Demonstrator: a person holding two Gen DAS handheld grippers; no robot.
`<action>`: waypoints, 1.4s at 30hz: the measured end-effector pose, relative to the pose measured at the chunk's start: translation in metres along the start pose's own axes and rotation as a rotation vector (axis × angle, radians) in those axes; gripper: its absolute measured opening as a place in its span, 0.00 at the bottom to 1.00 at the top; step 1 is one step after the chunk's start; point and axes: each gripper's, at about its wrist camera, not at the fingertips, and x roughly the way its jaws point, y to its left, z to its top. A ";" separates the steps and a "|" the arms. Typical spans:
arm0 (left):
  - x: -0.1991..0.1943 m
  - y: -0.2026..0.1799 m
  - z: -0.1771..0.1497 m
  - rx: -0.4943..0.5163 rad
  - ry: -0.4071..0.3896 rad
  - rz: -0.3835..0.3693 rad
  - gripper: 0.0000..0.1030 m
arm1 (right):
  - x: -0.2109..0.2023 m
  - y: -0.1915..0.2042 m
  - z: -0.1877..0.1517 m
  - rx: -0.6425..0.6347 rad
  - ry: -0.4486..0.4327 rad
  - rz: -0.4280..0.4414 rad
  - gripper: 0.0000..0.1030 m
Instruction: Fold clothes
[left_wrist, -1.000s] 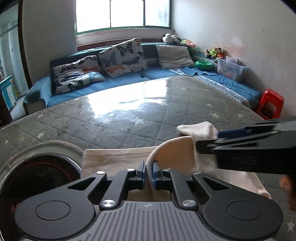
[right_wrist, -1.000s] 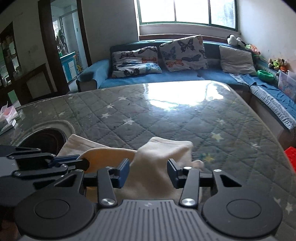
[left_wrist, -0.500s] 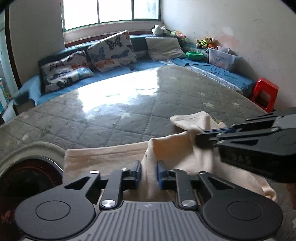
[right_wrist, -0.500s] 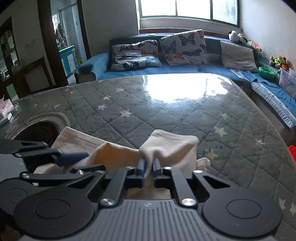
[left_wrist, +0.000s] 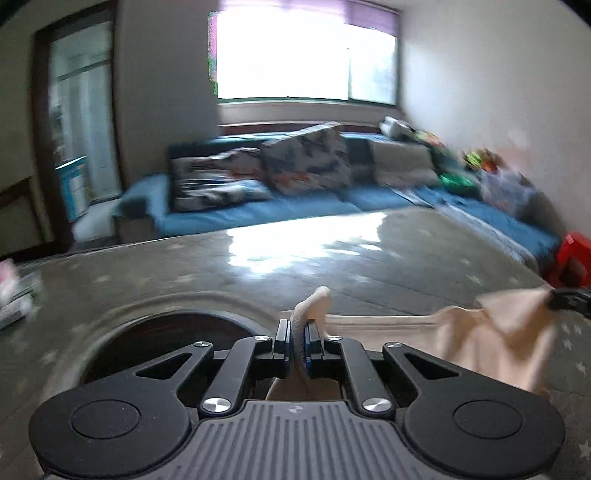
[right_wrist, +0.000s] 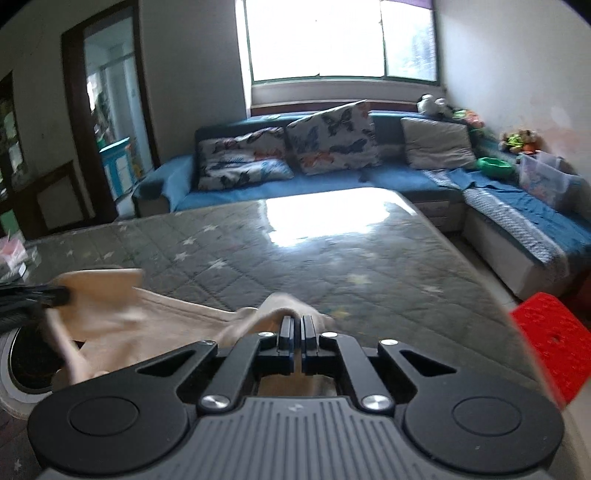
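1. The left gripper (left_wrist: 296, 341) tilts downward, its fingers clamped on a fold of the cream garment (left_wrist: 491, 343).
2. The right gripper (right_wrist: 296, 341) tilts likewise, fingers pinched tight on another edge.
3. The garment hangs stretched between both, above the quilted surface (right_wrist: 295, 266).
4. No readable writing shows.

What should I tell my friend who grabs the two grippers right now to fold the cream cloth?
Left gripper: shut on the cream cloth.
Right gripper: jaws have just closed, shut on another part of the same cloth.
The cloth hangs stretched between both grippers, lifted over the quilted table, beside the round opening.
Done: both grips taken, cloth raised.
Left: lay it down, fold it, smooth it.
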 end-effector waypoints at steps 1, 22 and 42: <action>-0.011 0.011 -0.002 -0.025 -0.008 0.023 0.08 | -0.006 -0.006 -0.003 0.008 -0.008 -0.009 0.03; -0.127 0.108 -0.088 -0.204 0.127 0.196 0.25 | -0.081 -0.102 -0.084 0.107 0.009 -0.189 0.06; -0.084 -0.035 -0.083 0.145 0.159 -0.277 0.40 | -0.039 -0.092 -0.082 0.126 0.054 -0.182 0.03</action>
